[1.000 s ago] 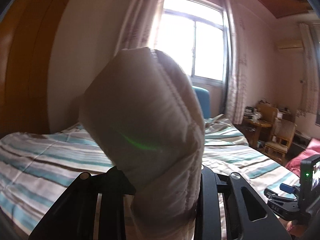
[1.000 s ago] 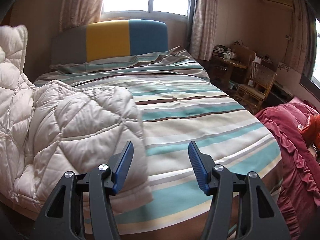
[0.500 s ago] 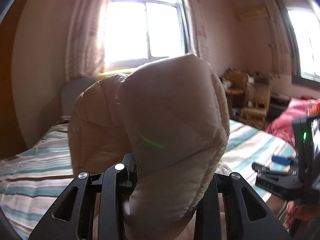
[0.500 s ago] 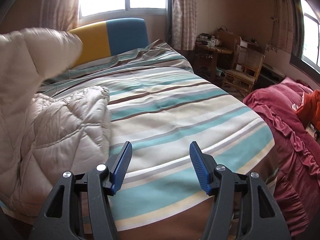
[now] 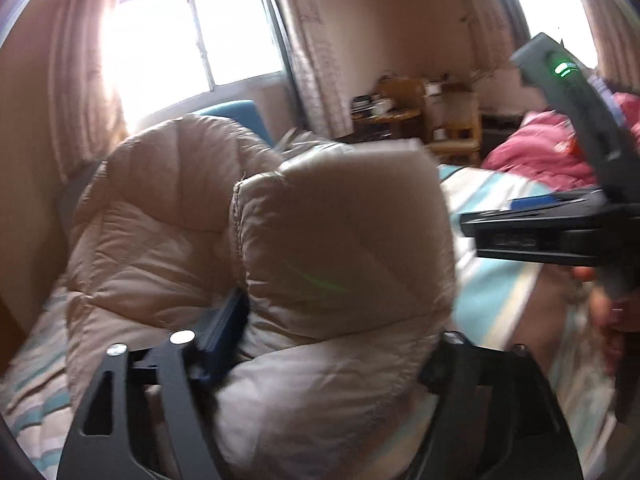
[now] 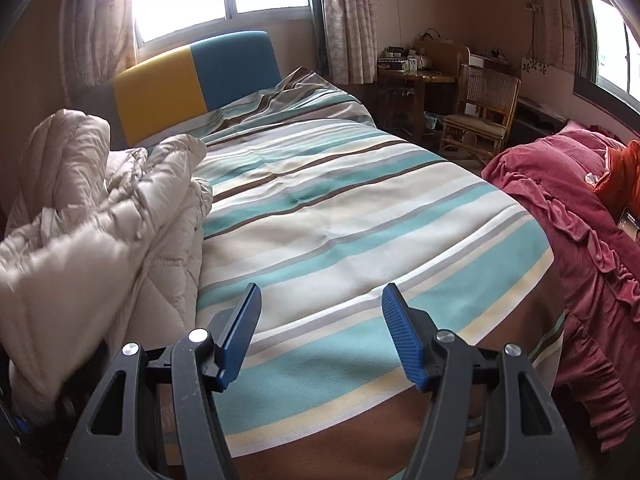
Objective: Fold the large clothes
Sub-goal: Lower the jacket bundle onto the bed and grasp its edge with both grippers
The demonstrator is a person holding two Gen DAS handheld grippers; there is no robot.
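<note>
Beige quilted padding fills the centre of the left wrist view: a fold of the quilted coat [image 5: 344, 256] is pinched between the jaws of the left gripper [image 5: 332, 344], lifted above the striped bed [image 6: 360, 216]. Its bulk is heaped at the left of the right wrist view. The right gripper [image 6: 320, 332] hangs spread and empty. A fold-over seems under way; the free edge should be taken next.

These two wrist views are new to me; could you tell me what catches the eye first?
In the left wrist view a puffy beige quilted coat bulges from the left gripper, filling the middle. In the right wrist view the striped bed cover spreads ahead of the open, empty right gripper, with a crimson blanket at right.
</note>
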